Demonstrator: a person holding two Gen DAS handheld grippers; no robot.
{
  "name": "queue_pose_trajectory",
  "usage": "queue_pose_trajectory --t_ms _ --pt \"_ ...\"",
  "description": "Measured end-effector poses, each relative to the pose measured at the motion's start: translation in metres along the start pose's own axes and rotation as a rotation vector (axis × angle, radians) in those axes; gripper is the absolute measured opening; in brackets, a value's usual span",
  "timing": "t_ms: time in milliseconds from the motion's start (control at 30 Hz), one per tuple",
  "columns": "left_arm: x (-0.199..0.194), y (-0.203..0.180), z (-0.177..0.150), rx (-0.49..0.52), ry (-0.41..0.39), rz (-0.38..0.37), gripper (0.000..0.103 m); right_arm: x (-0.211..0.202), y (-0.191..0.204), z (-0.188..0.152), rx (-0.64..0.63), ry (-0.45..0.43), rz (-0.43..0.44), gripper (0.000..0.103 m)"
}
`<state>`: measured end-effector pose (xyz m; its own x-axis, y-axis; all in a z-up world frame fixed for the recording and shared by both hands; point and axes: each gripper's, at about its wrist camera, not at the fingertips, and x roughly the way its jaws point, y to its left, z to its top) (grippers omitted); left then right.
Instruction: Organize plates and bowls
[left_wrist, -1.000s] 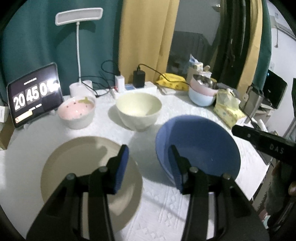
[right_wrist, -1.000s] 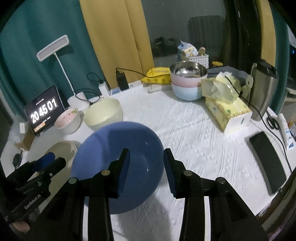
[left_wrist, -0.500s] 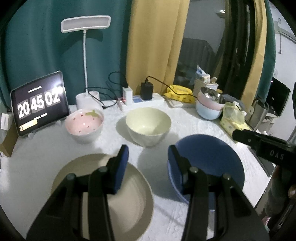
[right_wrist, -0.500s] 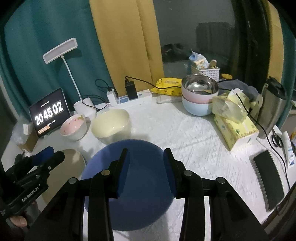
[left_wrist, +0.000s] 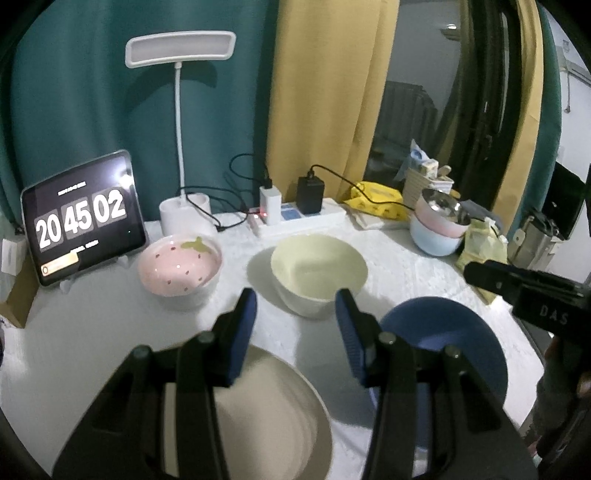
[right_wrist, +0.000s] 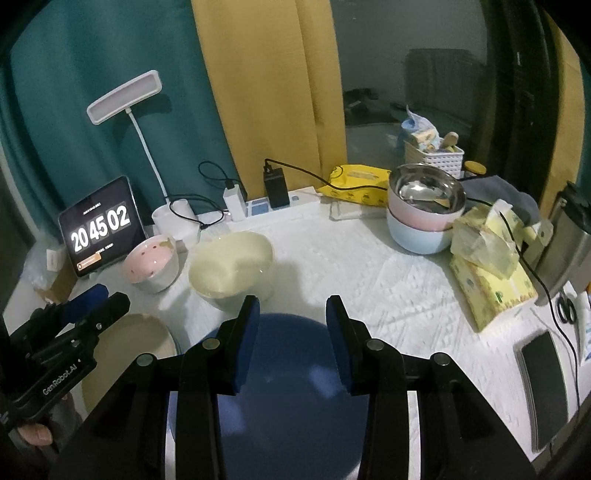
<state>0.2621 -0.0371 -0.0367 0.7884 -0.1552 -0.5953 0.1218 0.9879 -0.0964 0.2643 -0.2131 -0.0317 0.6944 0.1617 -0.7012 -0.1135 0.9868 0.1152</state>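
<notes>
A: Left gripper (left_wrist: 295, 314), right gripper (right_wrist: 291, 317)?
B: Fingers of both part-open, holding nothing, above worktop (right_wrist: 369, 280).
A: Dishes?
B: Blue bowl (right_wrist: 288, 369) under right; beige plate (left_wrist: 266, 413) under left; cream bowl (left_wrist: 317, 273), pink bowl (left_wrist: 181, 269) beyond.

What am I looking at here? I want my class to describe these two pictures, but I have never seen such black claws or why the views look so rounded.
No robot is here: a person holds a two-finger claw in each hand, with a wide-angle camera on each looking along its fingers. That lens bends the picture.

One picture is from the left claw, the other from the right claw. Each also catches the other claw at its edge.

On the white tablecloth lie a beige plate, a blue plate, a cream bowl and a pink strawberry bowl. Farther back is a stack of bowls, a tablet clock, a desk lamp, a power strip and a tissue pack.

Both claws stand open and hold nothing.
</notes>
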Motion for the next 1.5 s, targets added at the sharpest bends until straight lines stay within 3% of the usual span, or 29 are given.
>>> queue_pose_trajectory --t_ms 1033,1500 --pt "0.090 0.017 0.031 -0.017 0.093 0.035 0.046 0.092 0.019 0.050 -0.068 0.100 0.008 0.039" --pt "0.140 0.027 0.023 -0.085 0.222 0.037 0.046 0.147 0.014 0.045 -0.044 0.201 0.022 0.039"
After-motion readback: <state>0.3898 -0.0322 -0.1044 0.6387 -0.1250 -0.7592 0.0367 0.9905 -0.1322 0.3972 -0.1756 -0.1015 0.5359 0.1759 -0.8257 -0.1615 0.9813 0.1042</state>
